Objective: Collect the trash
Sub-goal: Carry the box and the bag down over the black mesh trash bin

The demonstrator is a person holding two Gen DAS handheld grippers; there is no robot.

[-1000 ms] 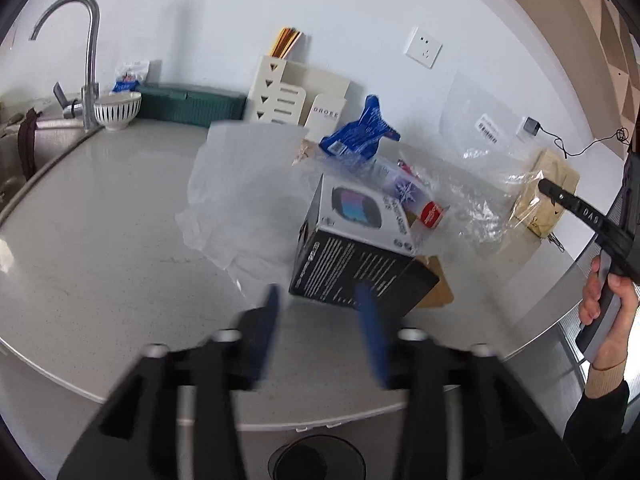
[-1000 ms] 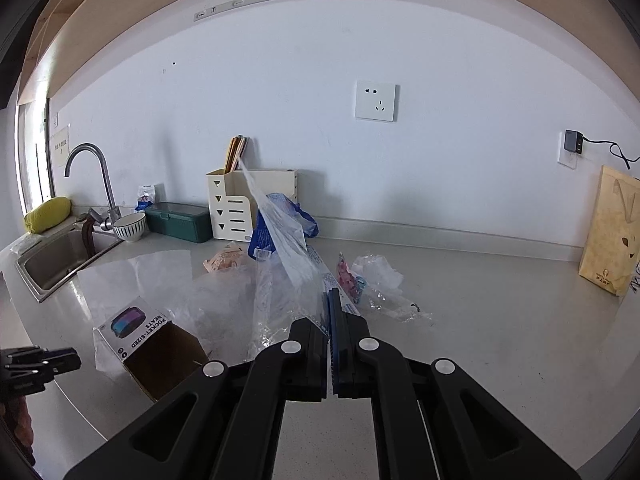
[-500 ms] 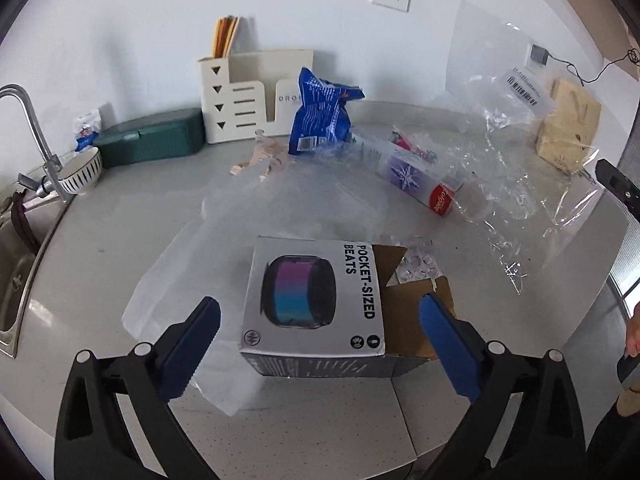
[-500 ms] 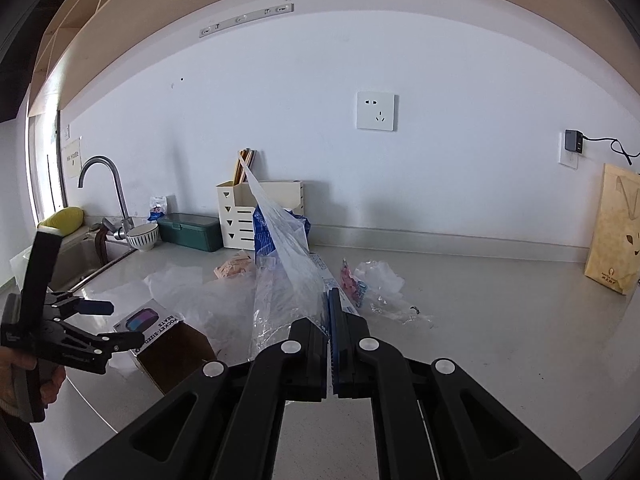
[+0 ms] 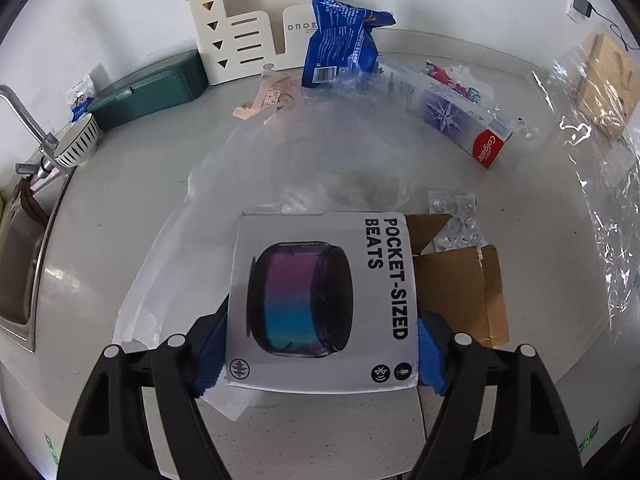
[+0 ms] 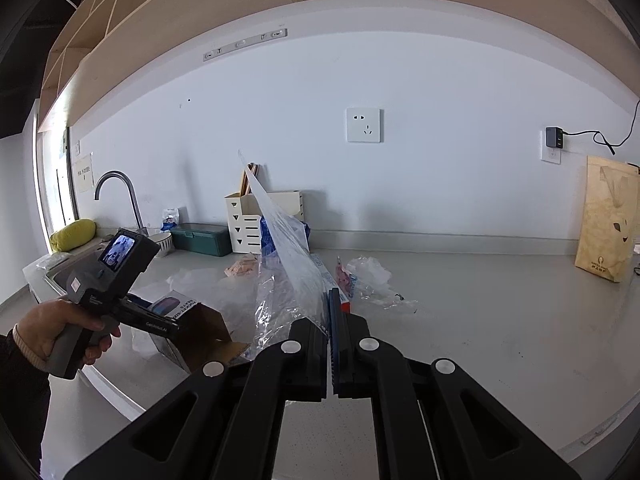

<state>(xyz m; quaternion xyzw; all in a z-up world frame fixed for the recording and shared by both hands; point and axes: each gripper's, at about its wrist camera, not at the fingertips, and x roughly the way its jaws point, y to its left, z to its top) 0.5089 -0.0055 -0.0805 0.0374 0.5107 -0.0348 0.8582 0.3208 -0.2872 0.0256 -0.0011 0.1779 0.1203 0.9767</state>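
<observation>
Green case (image 5: 148, 94) (beside cream organizer (image 5: 256, 36))

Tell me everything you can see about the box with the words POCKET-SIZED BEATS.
The speaker box is cardboard: white printed top with a round speaker in purple-to-blue colours, black lettering, small icons along the near edge, dark sides. Its brown flaps stand open on the right. It lies on the grey counter, partly over a thin translucent sheet. The left gripper straddles it, its blue pads at both sides, jaws closing.
</observation>
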